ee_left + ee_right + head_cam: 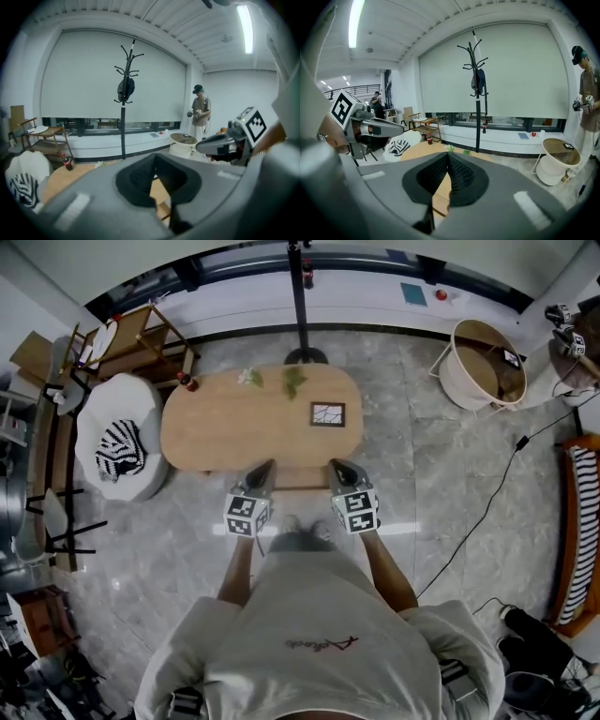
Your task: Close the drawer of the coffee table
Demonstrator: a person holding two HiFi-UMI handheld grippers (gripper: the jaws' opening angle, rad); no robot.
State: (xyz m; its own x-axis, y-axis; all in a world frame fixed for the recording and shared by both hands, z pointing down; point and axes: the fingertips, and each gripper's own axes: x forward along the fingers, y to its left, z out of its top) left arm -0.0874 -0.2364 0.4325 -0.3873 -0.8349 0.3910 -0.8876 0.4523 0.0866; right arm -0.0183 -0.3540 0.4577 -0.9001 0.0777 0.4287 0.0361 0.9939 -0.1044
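The person stood at the near side of the oval wooden table (234,432), a pair of tongs in each hand. The left tongs (265,468) and the right tongs (337,468) were both pressed fully together with nothing between them, and both pointed forward and somewhat down at the table's near edge. The drawer (302,480) stood out a little from that edge, right between the two pairs of tongs. From above, their tips lay just beside its two ends, though I could not tell whether they touched it.

On the table top lay a small dark frame (327,413) toward the right, and a green leaf (293,381) and a pale sprig (250,377) lay near the far edge. A white armchair (117,418) with a striped cushion (119,449) sat to the left of the table, with a small bottle (190,382) on the floor near it. A black coat stand (300,296) rose behind the table, and a round white tub (486,362) stood off to the right. Another person (587,93) stood near that tub, by the window blind.
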